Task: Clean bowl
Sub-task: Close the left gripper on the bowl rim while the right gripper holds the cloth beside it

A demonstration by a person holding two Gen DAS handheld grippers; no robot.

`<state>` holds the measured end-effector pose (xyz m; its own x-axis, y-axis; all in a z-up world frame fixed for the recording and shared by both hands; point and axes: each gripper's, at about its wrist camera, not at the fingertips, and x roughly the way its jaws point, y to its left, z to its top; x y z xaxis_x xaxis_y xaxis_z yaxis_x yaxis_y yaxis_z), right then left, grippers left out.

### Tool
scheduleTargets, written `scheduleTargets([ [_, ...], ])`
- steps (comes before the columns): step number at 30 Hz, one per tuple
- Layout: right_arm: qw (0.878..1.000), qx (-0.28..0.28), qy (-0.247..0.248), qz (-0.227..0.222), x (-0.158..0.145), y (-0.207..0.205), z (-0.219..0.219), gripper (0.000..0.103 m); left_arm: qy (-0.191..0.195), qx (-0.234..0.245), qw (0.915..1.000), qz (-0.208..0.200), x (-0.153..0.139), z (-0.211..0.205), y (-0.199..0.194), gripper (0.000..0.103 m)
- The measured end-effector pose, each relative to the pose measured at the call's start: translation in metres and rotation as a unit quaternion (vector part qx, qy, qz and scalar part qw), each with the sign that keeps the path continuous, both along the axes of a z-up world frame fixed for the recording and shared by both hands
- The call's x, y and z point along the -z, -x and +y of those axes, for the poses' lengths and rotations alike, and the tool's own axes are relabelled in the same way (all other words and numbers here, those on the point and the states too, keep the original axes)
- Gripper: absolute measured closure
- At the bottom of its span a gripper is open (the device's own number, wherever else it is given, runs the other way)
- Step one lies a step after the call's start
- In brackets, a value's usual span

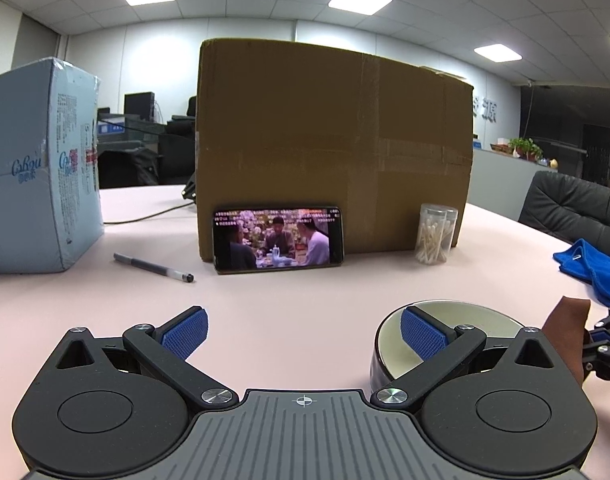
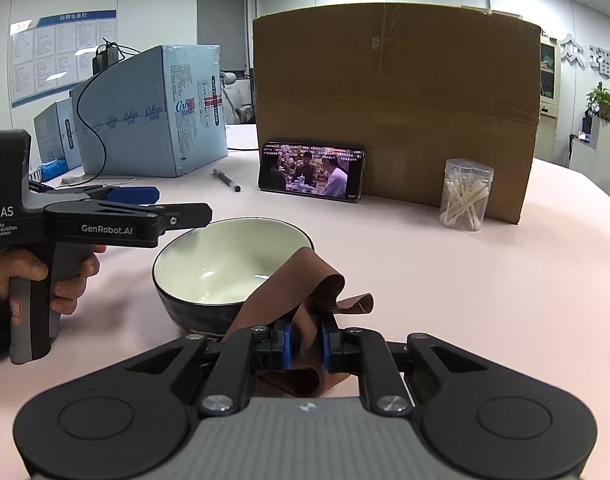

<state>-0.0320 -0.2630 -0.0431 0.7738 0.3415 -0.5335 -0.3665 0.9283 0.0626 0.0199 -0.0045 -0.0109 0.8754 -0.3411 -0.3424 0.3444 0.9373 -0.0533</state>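
Phone (image 2: 311, 172) btwn pen (image 2: 226, 179) & swab jar (image 2: 466, 196), before box (image 2: 393, 96).

Your bowl (image 2: 225, 264) looks glazed ceramic, glossy cream inside, dark outside. The brown cloth (image 2: 305, 300) is smooth and matt. The cardboard box (image 2: 393, 96) is dull and creased; the desk (image 2: 465, 280) is matt pink.

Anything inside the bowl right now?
The bowl shows a bare pale interior with only a glare spot. The brown cloth held by the right gripper covers its near-right rim, hiding that part.
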Motion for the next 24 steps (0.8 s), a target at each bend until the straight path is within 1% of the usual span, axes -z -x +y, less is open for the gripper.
scheduleTargets([
  [4,1.0,-0.002,0.013,-0.004,-0.001,-0.01,0.0,0.088,0.004,0.007,0.9999,-0.006,-0.001,0.0,0.002,0.0],
  [9,1.0,0.002,0.006,-0.011,0.002,-0.019,-0.003,0.088,0.006,0.014,0.9998,-0.014,-0.002,-0.001,0.004,0.0],
  [10,1.0,0.001,0.005,-0.012,0.003,-0.02,-0.004,0.088,0.007,0.017,0.9997,-0.014,-0.001,-0.001,0.004,0.002],
  [12,1.0,0.001,0.002,-0.011,0.005,-0.021,-0.004,0.088,0.01,0.023,0.9996,-0.011,-0.001,-0.001,0.003,0.008],
  [14,1.0,0.001,-0.002,-0.01,0.005,-0.02,-0.005,0.088,0.017,0.037,0.9992,-0.001,-0.001,0.0,0.0,0.022],
  [15,1.0,0.001,-0.005,-0.012,0.005,-0.018,-0.006,0.088,0.017,0.039,0.9991,0.003,-0.001,0.0,-0.001,0.025],
  [17,1.0,0.001,-0.011,-0.015,0.005,-0.015,-0.007,0.088,0.019,0.044,0.9988,0.014,0.0,-0.001,-0.005,0.041],
  [18,1.0,0.001,-0.014,-0.017,0.005,-0.013,-0.008,0.088,0.019,0.046,0.9986,0.017,0.0,-0.001,-0.006,0.045],
  [19,1.0,-0.001,-0.017,-0.017,0.006,-0.012,-0.008,0.088,0.018,0.048,0.9984,0.022,0.0,-0.003,-0.007,0.051],
  [20,1.0,-0.004,-0.02,-0.018,0.006,-0.01,-0.009,0.088,0.02,0.051,0.9981,0.028,0.001,-0.004,-0.008,0.056],
  [24,0.999,-0.013,-0.025,-0.016,0.006,-0.003,-0.007,0.088,0.021,0.064,0.9964,0.051,0.003,-0.008,-0.011,0.066],
])
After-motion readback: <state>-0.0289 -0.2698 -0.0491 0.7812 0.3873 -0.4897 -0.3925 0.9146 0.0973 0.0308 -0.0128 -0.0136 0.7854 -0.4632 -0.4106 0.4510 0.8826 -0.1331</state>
